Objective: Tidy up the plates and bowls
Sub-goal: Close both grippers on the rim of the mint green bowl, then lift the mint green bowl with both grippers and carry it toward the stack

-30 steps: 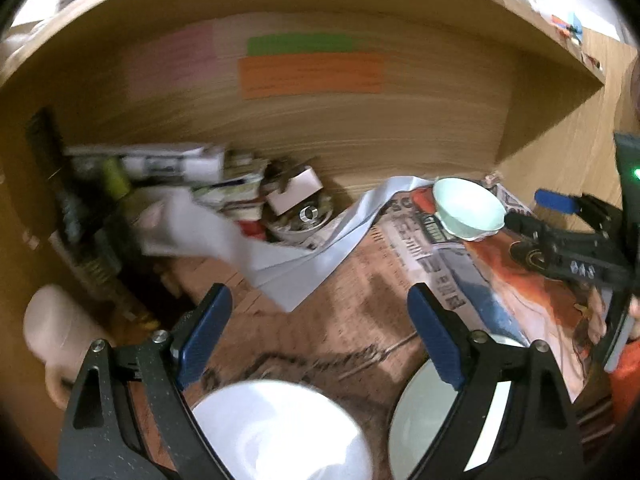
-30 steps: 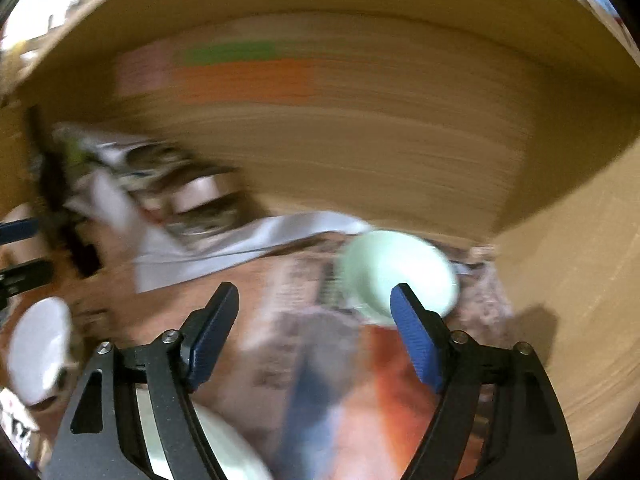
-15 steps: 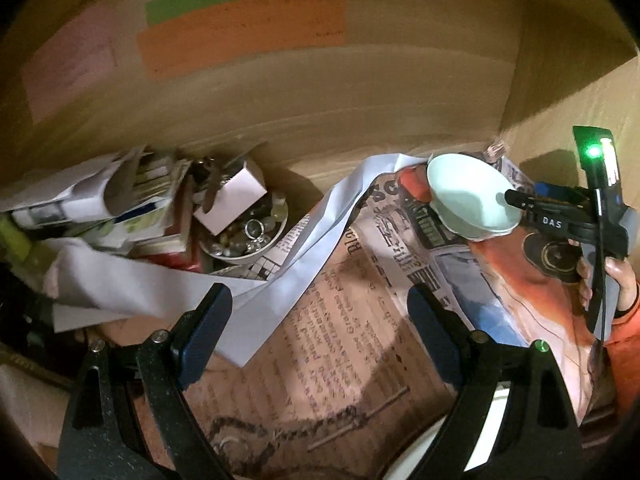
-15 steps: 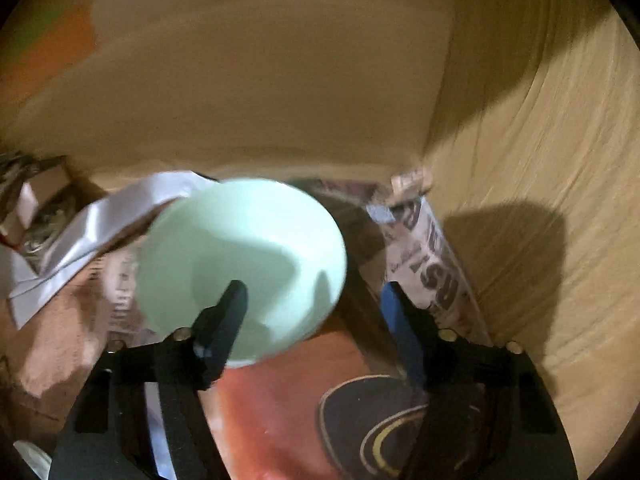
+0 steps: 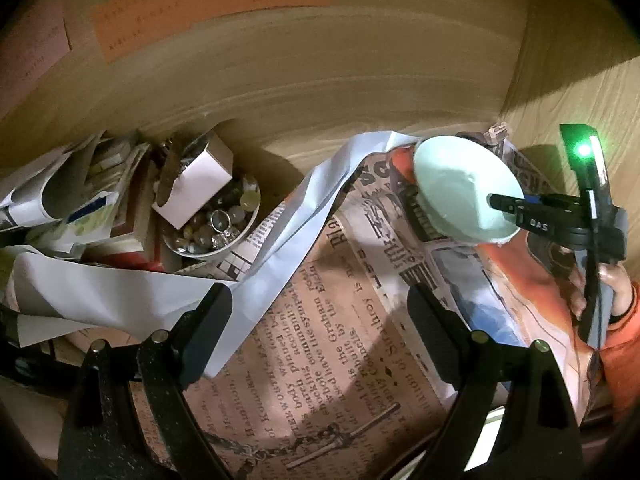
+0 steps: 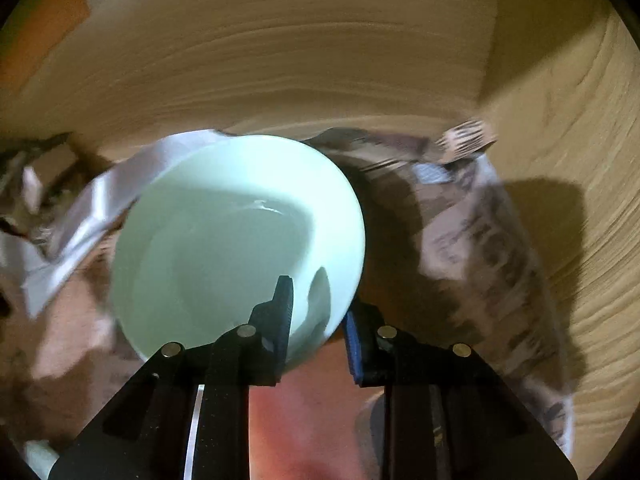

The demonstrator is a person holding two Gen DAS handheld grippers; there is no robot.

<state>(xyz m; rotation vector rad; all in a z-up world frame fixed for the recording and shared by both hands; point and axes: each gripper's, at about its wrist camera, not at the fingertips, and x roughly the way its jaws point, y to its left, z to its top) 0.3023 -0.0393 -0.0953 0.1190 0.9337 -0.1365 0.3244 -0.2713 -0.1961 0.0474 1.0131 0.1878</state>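
Right gripper pinches the mint bowl rim.
Bowl fills frame centre-left – one finger inside, one outside; left gripper gapes wide, holding nothing.

The right tongs pinch the pale green bowl's near rim.

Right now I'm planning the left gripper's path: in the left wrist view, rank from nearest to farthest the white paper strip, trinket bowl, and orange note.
1. white paper strip, just ahead of the left gripper.
2. trinket bowl, farther back-left.
3. orange note, high on the back wall.
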